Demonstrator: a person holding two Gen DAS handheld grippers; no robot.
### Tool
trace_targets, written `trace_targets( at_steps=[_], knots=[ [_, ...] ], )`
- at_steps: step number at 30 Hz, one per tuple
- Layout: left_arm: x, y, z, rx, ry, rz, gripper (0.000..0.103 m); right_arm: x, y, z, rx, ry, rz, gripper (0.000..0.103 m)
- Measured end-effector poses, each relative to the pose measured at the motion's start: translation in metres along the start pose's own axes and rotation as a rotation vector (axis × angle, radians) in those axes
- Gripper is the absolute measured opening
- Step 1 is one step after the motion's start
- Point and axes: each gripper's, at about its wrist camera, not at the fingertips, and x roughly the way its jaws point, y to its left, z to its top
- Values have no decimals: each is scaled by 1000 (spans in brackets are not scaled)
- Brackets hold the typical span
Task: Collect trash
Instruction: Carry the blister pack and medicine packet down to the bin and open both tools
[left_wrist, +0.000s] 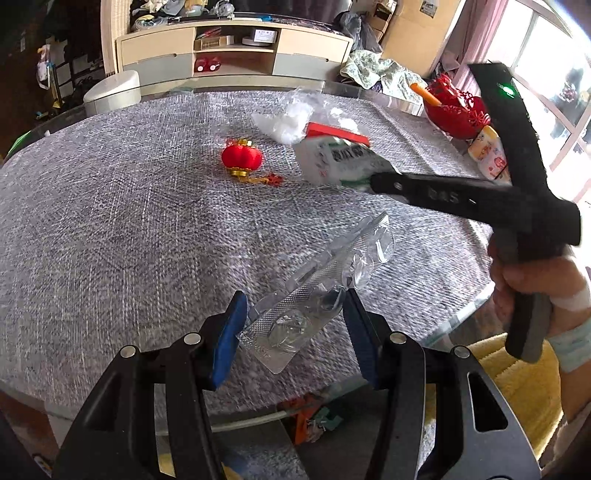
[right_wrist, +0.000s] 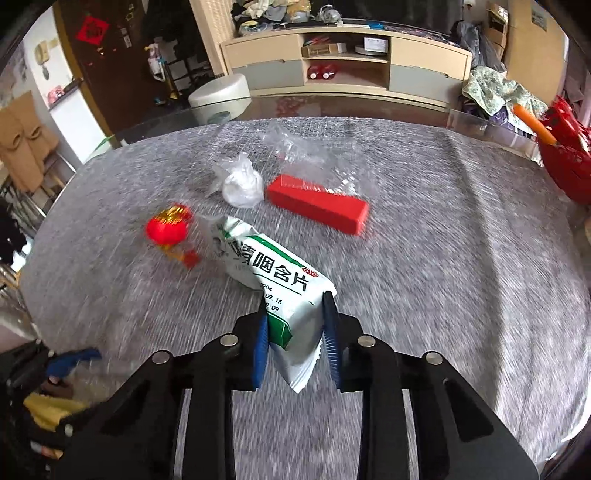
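Note:
My left gripper (left_wrist: 295, 301) is shut on a clear, empty blister pack (left_wrist: 332, 266). The pack sticks out ahead of the blue pads, lifted above the grey table cloth (left_wrist: 129, 221). My right gripper (right_wrist: 295, 299) is shut on the near end of a white and green lozenge packet (right_wrist: 273, 269). In the left wrist view that right gripper (left_wrist: 380, 181) reaches in from the right with the packet (left_wrist: 332, 158) in it, and a hand (left_wrist: 524, 273) is on its grip. More trash lies beyond: a red box (right_wrist: 317, 203), a crumpled white plastic wad (right_wrist: 242, 186) and a clear plastic bag (right_wrist: 306, 155).
A small red lantern ornament (left_wrist: 242, 157) lies on the cloth left of the packet. A red basket (left_wrist: 454, 110) and a yellow-white bottle (left_wrist: 489, 155) stand at the table's right edge. A white stool (left_wrist: 110, 92) and a cabinet (left_wrist: 236, 51) are behind the table.

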Motion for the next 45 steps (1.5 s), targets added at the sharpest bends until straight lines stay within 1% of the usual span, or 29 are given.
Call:
trace_targets(
  at_steps=[7,13,18,22,27,34,37,41,45],
  knots=[
    [-30,-26,-22,12,-39,-7,51,-50,-6,-36,36,-29,13,25],
    [-49,-44,-44,23,-49,-15,51,-86,-10,-74,66,-51,23,25],
    [-58,-57,-68,19,-40,-18,51,-102,-12,-107,82,-47,24,25],
    [-56,-68,-94,17,-7,-17,51,-109,-13,-132,100,-34,24,25],
    [-43,-75,-121,18,41,-9,51,-107,-16,-164,126,1,28,25],
    [-14,-76,-155,10,103,15,51,-84,-15,-206,148,69,34,25],
    [4,-74,-168,2,140,25,51,-74,-16,-216,160,96,36,25],
    [27,-72,-180,-11,190,17,51,-55,-17,-228,175,143,43,25],
    [44,-68,-186,-31,231,8,51,-38,-16,-237,194,186,55,25]
  ],
)
